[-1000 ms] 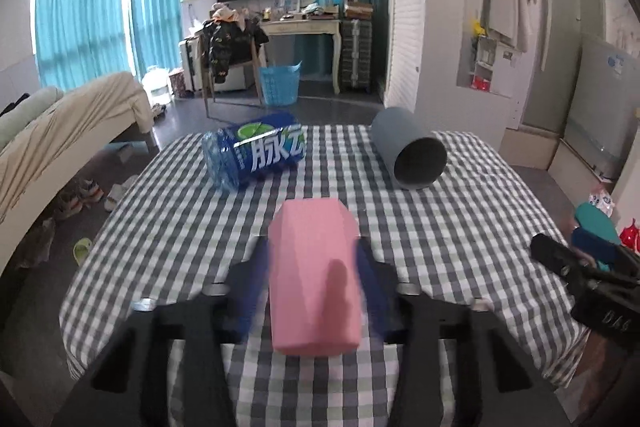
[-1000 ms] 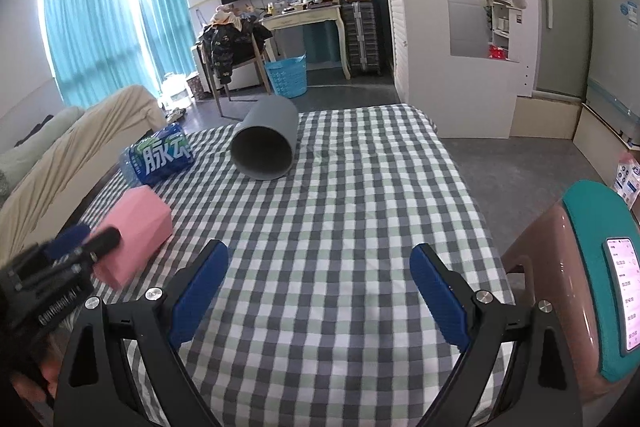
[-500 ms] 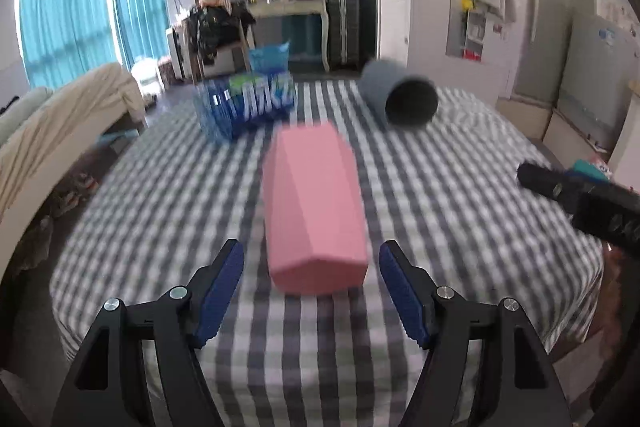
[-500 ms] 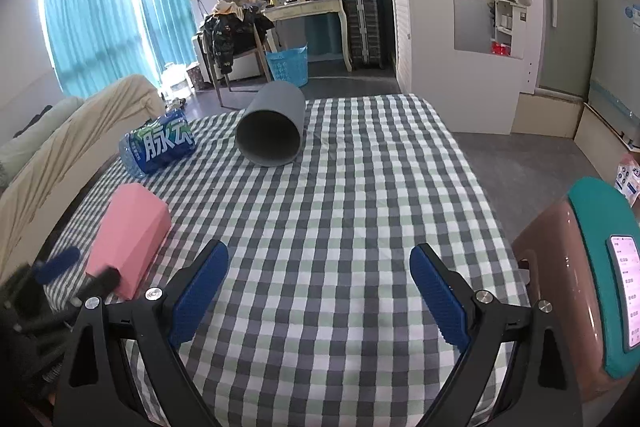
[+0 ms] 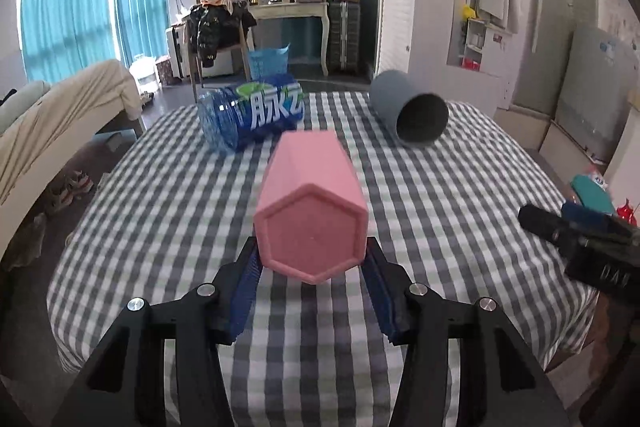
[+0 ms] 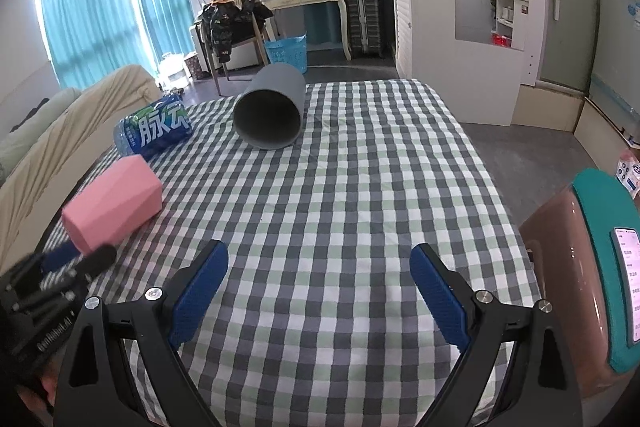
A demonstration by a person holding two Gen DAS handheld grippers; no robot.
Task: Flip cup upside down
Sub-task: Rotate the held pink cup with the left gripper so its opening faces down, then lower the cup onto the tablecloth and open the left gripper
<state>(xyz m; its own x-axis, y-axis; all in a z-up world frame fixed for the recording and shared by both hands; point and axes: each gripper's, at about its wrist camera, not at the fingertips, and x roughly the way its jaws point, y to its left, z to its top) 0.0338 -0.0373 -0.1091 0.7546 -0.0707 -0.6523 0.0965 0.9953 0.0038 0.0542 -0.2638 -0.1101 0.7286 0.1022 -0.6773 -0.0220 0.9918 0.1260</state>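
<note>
A pink hexagonal cup (image 5: 310, 203) lies on its side on the checkered table, its closed base toward me; it also shows in the right wrist view (image 6: 114, 203). My left gripper (image 5: 312, 267) has its blue pads against both sides of the cup's base end. My right gripper (image 6: 319, 291) is open and empty above the table's near middle. The left gripper shows at the left edge of the right wrist view (image 6: 60, 275).
A grey cup (image 5: 408, 113) (image 6: 272, 111) lies on its side at the far right, mouth toward me. A blue bottle (image 5: 252, 115) (image 6: 154, 129) lies at the far left. A brown and teal stool (image 6: 592, 267) stands by the table's right edge.
The left gripper let the pink cup down onto the table, opened, then closed again around the cup's base end. The right gripper barely moved.
</note>
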